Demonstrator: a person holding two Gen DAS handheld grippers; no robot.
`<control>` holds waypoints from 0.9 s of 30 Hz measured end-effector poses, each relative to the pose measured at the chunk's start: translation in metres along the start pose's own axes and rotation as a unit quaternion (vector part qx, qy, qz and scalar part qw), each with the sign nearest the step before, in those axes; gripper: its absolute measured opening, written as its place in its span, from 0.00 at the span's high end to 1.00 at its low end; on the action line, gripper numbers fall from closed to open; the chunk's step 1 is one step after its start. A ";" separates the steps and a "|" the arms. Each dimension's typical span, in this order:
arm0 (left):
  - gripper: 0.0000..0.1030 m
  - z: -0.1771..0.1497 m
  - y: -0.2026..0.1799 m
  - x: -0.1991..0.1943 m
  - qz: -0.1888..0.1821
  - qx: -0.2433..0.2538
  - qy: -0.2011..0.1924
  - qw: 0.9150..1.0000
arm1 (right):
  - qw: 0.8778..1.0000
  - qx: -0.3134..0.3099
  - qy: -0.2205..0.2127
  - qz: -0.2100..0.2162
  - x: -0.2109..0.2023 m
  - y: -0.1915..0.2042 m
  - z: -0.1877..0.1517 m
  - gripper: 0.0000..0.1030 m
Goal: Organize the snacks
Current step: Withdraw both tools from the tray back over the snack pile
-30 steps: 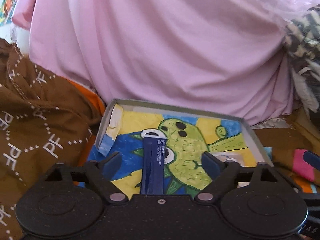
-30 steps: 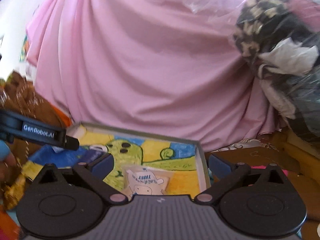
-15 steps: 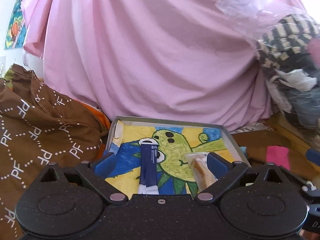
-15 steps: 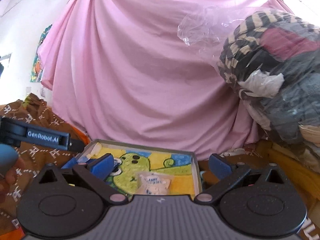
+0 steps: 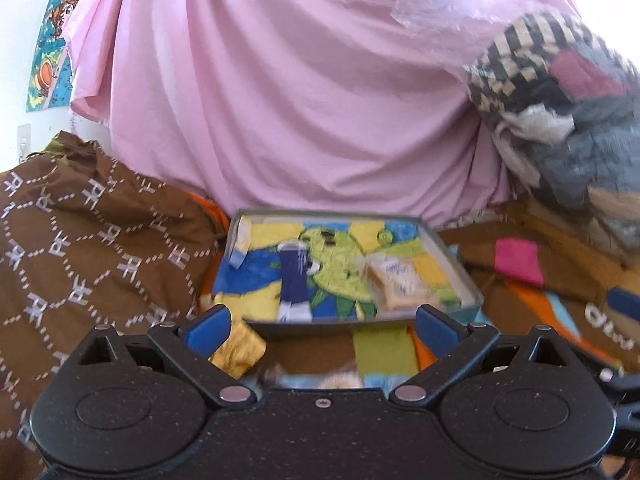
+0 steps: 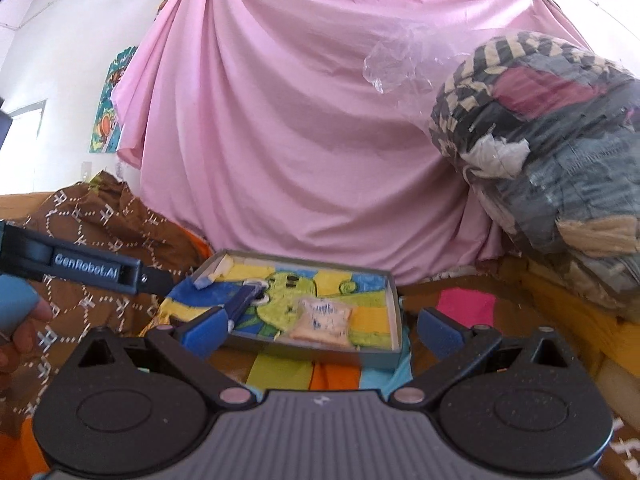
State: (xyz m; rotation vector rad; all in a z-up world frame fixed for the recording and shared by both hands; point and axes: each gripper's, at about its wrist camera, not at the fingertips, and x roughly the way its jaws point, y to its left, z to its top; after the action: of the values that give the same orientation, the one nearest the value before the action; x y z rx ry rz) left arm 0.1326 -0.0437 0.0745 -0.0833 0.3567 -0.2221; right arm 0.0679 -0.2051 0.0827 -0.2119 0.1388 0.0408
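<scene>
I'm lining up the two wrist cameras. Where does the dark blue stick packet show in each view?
Left wrist: dark blue stick packet stands near centre, lengthwise in the tray, left of the clear toast packet.
Right wrist: packet lies left of centre, slanted, just above the right gripper's left finger.
Shared landmark: the green cartoon figure on the tray's floor.

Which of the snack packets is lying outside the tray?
The crinkled gold foil packet, on the cloth before the shallow grey tray. The dark blue stick pack and clear bread packet lie inside.
</scene>
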 end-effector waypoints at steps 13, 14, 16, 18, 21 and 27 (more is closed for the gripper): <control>0.04 -0.063 -0.003 -0.039 -0.005 0.056 0.067 0.996 | 0.996 0.000 0.086 -0.023 -0.037 -0.001 -0.042 0.00; 0.04 -0.067 -0.003 -0.040 -0.005 0.060 0.072 0.996 | 0.995 0.002 0.093 -0.021 -0.037 -0.001 -0.045 0.00; 0.04 -0.075 -0.004 -0.042 -0.006 0.064 0.085 0.994 | 0.994 0.002 0.110 -0.015 -0.037 -0.001 -0.050 0.00; 0.04 -0.082 -0.003 -0.042 -0.005 0.068 0.097 0.993 | 0.993 -0.004 0.120 -0.011 -0.039 0.001 -0.055 0.00; 0.04 -0.093 0.000 -0.042 0.001 0.070 0.116 0.991 | 0.990 -0.012 0.137 -0.001 -0.039 0.005 -0.063 0.00; 0.05 -0.103 0.007 -0.037 0.014 0.065 0.145 0.987 | 0.983 -0.013 0.185 0.020 -0.030 0.011 -0.078 0.00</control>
State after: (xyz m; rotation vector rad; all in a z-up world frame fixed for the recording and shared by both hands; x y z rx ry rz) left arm 0.0640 -0.0328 -0.0105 0.0850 0.6321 -0.2288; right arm 0.0271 -0.2122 0.0089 -0.2421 0.5128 0.0427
